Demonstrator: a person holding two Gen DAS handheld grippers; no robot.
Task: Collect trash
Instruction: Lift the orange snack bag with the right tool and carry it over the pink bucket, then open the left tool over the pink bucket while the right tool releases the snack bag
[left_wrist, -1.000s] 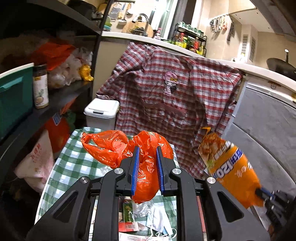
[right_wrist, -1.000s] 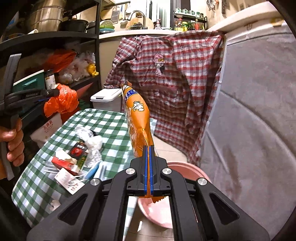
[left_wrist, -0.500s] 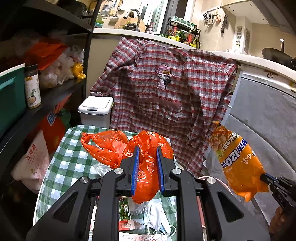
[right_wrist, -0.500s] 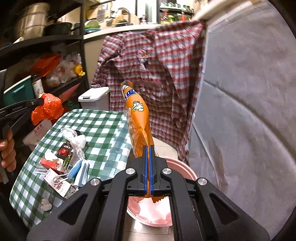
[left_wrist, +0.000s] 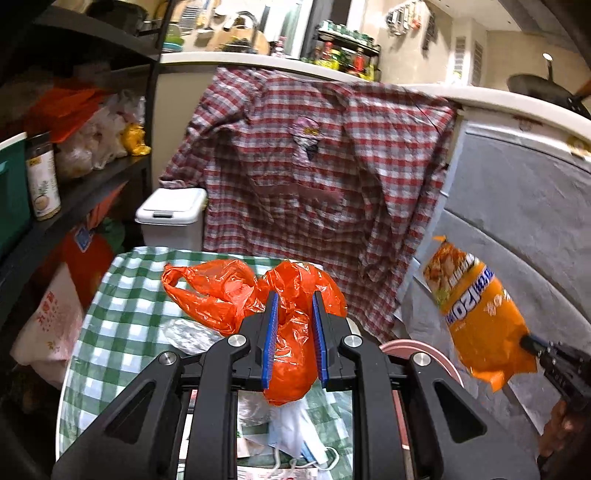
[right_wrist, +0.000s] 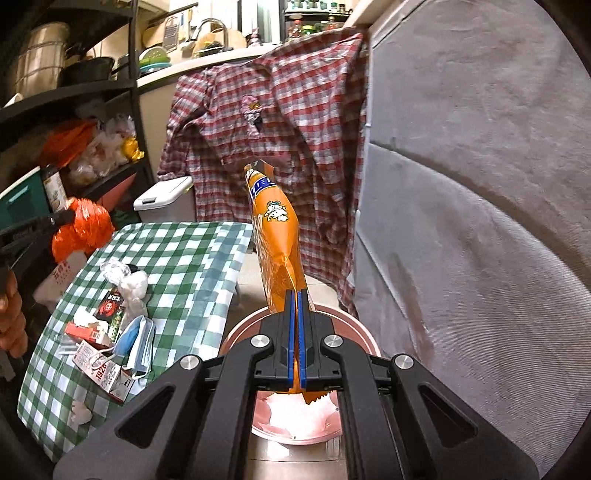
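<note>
Above the pink bin, we carry two pieces of trash: our right claw clamps one orange snack bag, our left claw one crumpled orange plastic bag. Next, presumably, release over the bin. One face mask waits on the checked tabletop.

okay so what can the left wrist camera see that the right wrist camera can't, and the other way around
Only the left wrist view shows the left gripper clamped on the orange plastic bag's bunched middle, and a dark pan on the far counter. Only the right wrist view shows the right gripper's jaws shut on the orange snack packet, the inside of the pink bin below it, and a red carton on the table. Both show the checked tablecloth, the plaid shirt, the white lidded bin and a blue face mask.
</note>
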